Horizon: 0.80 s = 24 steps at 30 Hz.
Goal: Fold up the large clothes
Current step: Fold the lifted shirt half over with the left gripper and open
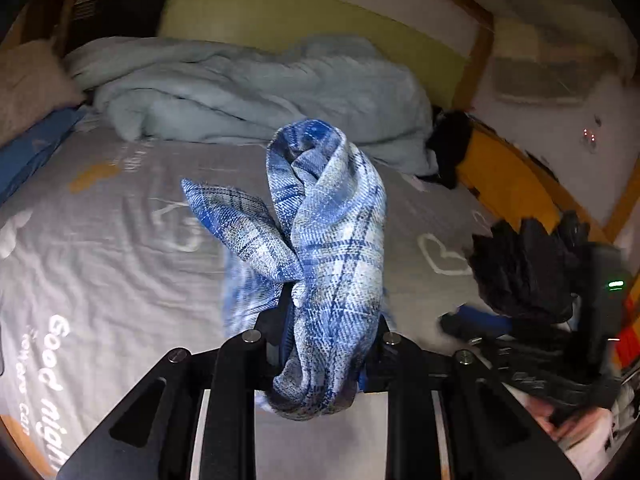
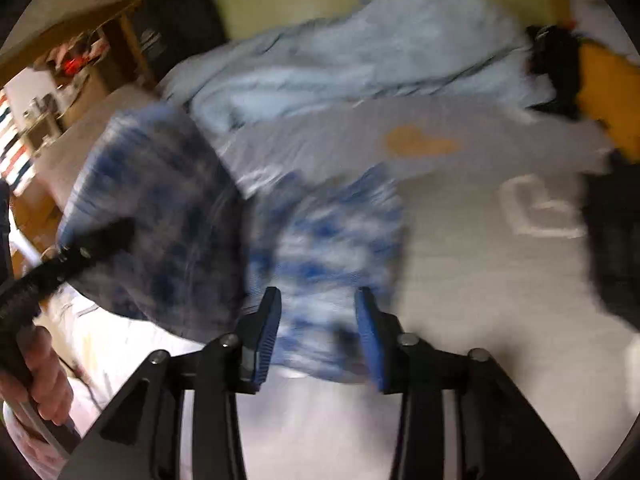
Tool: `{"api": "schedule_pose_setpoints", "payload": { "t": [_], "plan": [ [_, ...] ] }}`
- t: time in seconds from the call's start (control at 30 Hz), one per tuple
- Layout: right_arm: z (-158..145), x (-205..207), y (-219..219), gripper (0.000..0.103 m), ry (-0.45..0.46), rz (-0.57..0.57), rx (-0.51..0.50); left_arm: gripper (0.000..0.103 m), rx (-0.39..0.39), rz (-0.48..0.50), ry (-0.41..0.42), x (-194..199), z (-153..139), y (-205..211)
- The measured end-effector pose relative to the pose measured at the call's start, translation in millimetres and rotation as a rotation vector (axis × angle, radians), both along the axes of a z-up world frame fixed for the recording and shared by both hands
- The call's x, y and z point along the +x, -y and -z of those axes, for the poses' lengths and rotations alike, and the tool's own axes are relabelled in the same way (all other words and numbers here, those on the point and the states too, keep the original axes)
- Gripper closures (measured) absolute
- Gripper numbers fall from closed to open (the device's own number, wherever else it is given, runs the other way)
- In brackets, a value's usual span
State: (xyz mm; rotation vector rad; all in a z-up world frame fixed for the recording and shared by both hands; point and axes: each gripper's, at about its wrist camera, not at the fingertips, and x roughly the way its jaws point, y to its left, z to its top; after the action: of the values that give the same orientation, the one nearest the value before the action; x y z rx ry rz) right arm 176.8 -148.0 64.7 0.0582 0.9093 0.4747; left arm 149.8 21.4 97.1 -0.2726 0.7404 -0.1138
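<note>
White lettering on the grey bedsheet (image 1: pixel 100 240), lower left of the left wrist view: "Good night" reads clearly, and a smaller line beside it is too blurred to make out. The pale label on the dark box (image 1: pixel 86 4) behind the bed is unreadable.

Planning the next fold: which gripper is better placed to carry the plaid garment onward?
Left, probably. The left gripper is clamped on the bunched blue plaid garment; the right gripper stands open, pads apart.
</note>
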Motion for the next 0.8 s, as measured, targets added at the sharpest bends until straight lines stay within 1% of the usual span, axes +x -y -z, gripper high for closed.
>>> {"api": "schedule_pose_setpoints", "payload": {
  "t": [0.07, 0.13, 0.17, 0.23, 0.3, 0.4, 0.43, 0.47, 0.5, 0.53, 0.57, 0.6, 0.63, 0.7, 0.73, 0.8],
  "plan": [
    [-9.1, -6.0, 23.7, 0.064, 0.062, 0.032, -0.009, 0.081, 0.01, 0.013, -0.018, 14.6, 4.8, 22.9],
    [-10.0, -0.5, 51.2, 0.064, 0.081, 0.094, -0.004, 0.081, 0.029, 0.012, -0.038, 30.5, 14.2, 41.1],
    [-10.2, 0.0, 63.9, 0.064, 0.072, 0.12, 0.006, 0.081, 0.038, 0.012, -0.049, 36.3, 19.9, 48.1],
    [-4.9, 6.8, 84.7, 0.064, 0.026, 0.174, 0.043, 0.081, 0.048, 0.026, -0.084, 49.1, 35.9, 64.5],
    [-7.6, 7.3, 94.2, 0.064, 0.013, 0.192, 0.057, 0.08, 0.073, 0.049, -0.117, 57.3, 54.3, 81.5],
    [-11.2, 9.5, 102.0, 0.059, 0.03, 0.208, 0.043, 0.074, 0.143, 0.08, -0.147, 63.8, 77.6, 99.6],
    [-11.7, 11.8, 102.4, 0.058, 0.029, 0.207, 0.048, 0.07, 0.163, 0.077, -0.137, 61.9, 79.6, 104.0],
    [-10.5, 18.7, 101.1, 0.056, 0.026, 0.204, 0.051, 0.061, 0.177, 0.085, -0.114, 57.4, 78.9, 107.5],
    [-10.8, 20.4, 99.4, 0.055, 0.022, 0.199, 0.053, 0.054, 0.182, 0.115, -0.09, 51.5, 76.9, 110.9],
    [-14.3, 15.6, 101.9, 0.052, 0.023, 0.197, 0.051, 0.043, 0.183, 0.144, -0.077, 44.8, 75.0, 113.1],
    [-13.5, 16.7, 101.9, 0.048, 0.028, 0.201, 0.044, 0.041, 0.19, 0.171, -0.078, 35.1, 71.5, 115.5],
    [-13.7, 16.7, 100.4, 0.045, 0.037, 0.214, 0.028, 0.041, 0.198, 0.187, -0.074, 25.0, 68.1, 116.5],
    [-11.6, 18.1, 101.8, 0.039, 0.045, 0.227, 0.007, 0.041, 0.199, 0.208, -0.059, 14.4, 62.5, 114.0],
    [-10.3, 18.7, 101.0, 0.038, 0.077, 0.259, -0.051, 0.041, 0.181, 0.23, -0.022, -7.5, 47.9, 103.3],
    [-10.7, 20.3, 101.2, 0.038, 0.094, 0.27, -0.08, 0.04, 0.161, 0.225, -0.01, -16.1, 40.2, 96.2],
    [-12.3, 21.4, 99.5, 0.038, 0.118, 0.274, -0.102, 0.04, 0.09, 0.196, 0.007, -30.1, 26.8, 71.3]
  ]
}}
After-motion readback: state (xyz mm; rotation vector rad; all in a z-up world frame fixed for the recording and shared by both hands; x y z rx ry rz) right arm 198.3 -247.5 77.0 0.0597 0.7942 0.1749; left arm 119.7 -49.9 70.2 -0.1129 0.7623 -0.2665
